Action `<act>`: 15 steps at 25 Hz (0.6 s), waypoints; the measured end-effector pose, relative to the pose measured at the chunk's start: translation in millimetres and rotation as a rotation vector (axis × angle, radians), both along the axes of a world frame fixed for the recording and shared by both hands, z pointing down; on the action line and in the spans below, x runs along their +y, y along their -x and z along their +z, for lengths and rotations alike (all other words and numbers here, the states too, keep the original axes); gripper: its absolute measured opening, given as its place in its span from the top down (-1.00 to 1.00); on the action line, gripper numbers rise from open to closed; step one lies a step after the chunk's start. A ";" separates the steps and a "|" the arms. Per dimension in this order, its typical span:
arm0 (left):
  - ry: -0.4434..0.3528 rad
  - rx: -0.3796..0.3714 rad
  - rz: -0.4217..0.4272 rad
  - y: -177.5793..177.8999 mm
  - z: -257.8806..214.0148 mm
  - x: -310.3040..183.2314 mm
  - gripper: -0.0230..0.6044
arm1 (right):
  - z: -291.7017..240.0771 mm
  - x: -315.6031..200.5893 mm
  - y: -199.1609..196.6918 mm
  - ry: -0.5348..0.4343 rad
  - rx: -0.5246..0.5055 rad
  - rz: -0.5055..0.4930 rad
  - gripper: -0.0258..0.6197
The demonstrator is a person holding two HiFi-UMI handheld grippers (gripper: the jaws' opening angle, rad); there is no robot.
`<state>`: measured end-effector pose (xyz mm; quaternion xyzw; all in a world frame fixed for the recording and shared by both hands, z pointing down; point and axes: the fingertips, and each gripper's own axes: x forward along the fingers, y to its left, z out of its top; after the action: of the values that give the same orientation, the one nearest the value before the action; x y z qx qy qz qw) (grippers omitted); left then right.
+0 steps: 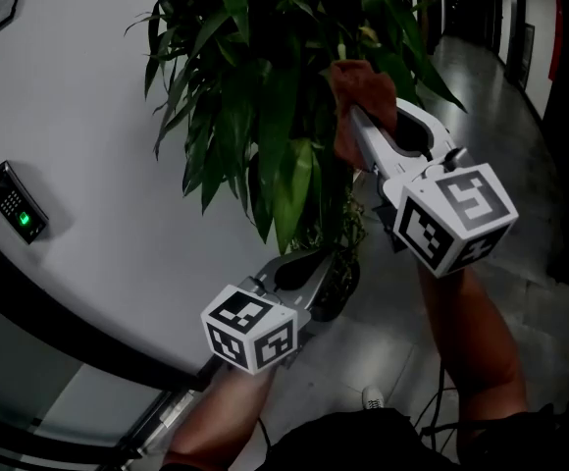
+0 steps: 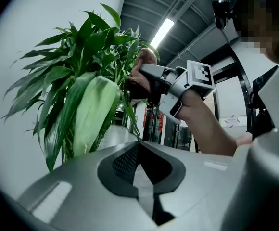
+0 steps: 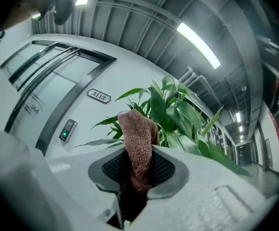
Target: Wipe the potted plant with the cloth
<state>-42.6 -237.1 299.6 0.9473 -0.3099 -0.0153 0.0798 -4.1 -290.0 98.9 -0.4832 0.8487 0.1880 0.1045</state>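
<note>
Risks tearing potted plant (image 1: 265, 106) leaves at 10 o'clock by over-pressing with right gripper (image 1: 368, 130) clamped on cloth (image 3: 138, 138), left gripper (image 2: 139, 150) at 7 o'clock closed, empty.

Head view: from above, looking down. Gripper views: close behind own jaws, left level, right tilted up. All share plant (image 1: 275, 116).

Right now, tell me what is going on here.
A person holds a two-jaw gripper in each hand beside a green long-leaved plant. The right gripper has its jaws clamped on a reddish-brown knitted cloth and is raised into the upper leaves, with the cloth among the foliage. The left gripper sits lower by the bottom leaves, with its jaws shut and nothing between them.
</note>
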 end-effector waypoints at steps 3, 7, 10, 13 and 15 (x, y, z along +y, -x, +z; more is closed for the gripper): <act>0.004 0.015 0.016 -0.1 -1.6 1.8 0.87 | -3.7 -13.2 -0.9 0.012 -0.005 0.017 0.69; 0.006 0.030 0.027 -2.7 -3.1 4.0 0.87 | 0.2 -27.8 2.0 0.034 0.006 0.022 0.69; 0.013 0.044 0.033 -5.4 -3.3 5.2 0.87 | 6.6 -33.9 7.4 0.054 0.023 0.012 0.69; 0.021 0.060 0.037 -7.6 -3.1 5.6 0.87 | 14.2 -35.5 12.0 0.068 0.042 0.001 0.69; 0.023 0.064 0.036 -8.1 -2.8 5.3 0.87 | 18.9 -36.5 13.4 0.075 0.050 -0.003 0.69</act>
<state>-34.5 -231.7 296.8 0.9507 -0.2904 -0.0405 0.1010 -17.5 -326.5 117.7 -0.4807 0.8582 0.1679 0.0653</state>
